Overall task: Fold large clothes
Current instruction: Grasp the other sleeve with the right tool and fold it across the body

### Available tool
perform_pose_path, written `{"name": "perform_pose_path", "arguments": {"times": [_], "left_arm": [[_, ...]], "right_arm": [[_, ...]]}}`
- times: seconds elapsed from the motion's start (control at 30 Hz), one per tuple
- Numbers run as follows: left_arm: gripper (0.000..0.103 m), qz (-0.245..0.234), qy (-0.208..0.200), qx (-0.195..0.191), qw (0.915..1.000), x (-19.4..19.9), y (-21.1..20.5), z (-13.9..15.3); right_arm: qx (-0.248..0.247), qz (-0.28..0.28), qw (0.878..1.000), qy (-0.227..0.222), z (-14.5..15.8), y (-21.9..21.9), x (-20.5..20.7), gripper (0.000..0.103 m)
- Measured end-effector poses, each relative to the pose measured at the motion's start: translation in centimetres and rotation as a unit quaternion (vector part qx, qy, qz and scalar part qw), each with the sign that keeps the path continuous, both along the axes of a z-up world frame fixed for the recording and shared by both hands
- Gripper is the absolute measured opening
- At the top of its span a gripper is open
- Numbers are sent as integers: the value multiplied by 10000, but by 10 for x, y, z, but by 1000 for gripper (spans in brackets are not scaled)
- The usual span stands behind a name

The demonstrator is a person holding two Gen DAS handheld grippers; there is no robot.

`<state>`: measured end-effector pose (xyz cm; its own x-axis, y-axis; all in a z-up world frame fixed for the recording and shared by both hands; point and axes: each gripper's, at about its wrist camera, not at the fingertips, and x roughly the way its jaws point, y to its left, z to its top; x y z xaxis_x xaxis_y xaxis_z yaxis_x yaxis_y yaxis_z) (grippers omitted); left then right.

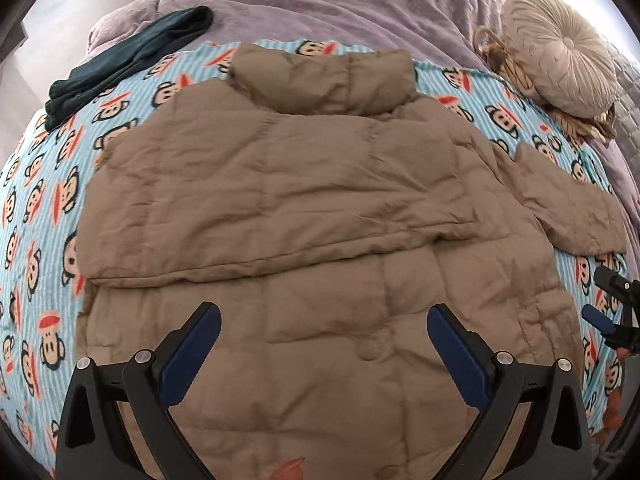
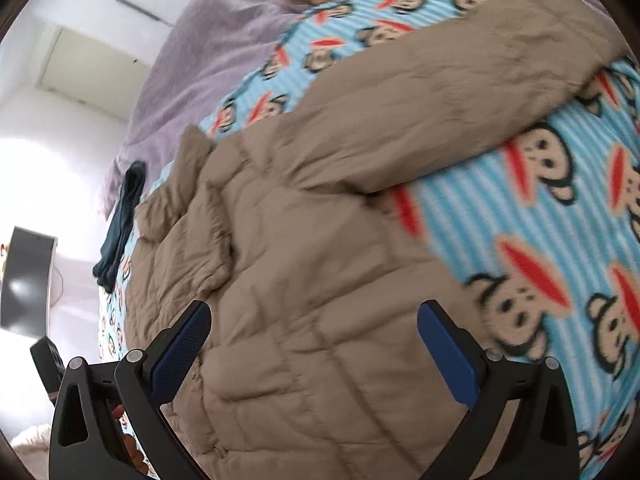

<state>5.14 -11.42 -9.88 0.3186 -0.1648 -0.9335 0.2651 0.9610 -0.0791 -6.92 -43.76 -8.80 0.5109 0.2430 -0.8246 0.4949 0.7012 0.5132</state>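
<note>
Puffer jacket (image 1: pixel 320 200) lying flat on monkey-print blanket (image 1: pixel 36 216), one sleeve seemingly folded across back. Your left tongs (image 1: pixel 324 328) and right tongs (image 2: pixel 314 322) hovering wide open, gripping nothing.

Even soft daylight, faint shadows; strong fisheye bowing and dark corners in both views; right wrist view motion-blurred, wall (image 2: pixel 60 160) overexposed.
</note>
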Motion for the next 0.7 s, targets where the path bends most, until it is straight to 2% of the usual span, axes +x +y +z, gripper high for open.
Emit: {"name": "perform_pose_path", "arguments": {"times": [0.13, 0.37, 0.53, 0.7], "left_arm": [[103, -57, 38, 101, 9999, -1, -17, -4], [103, -192, 92, 84, 9997, 0, -48, -6], [103, -182, 42, 106, 9998, 5, -64, -5], [103, -130, 46, 59, 9999, 14, -73, -2]], "right_arm": [[-97, -421, 9988, 222, -5, -51, -12, 103], [224, -1457, 9889, 208, -27, -153, -24, 103], [682, -2298, 9708, -96, -48, -215, -23, 103], [1116, -2820, 9519, -438, -57, -247, -13, 102]]}}
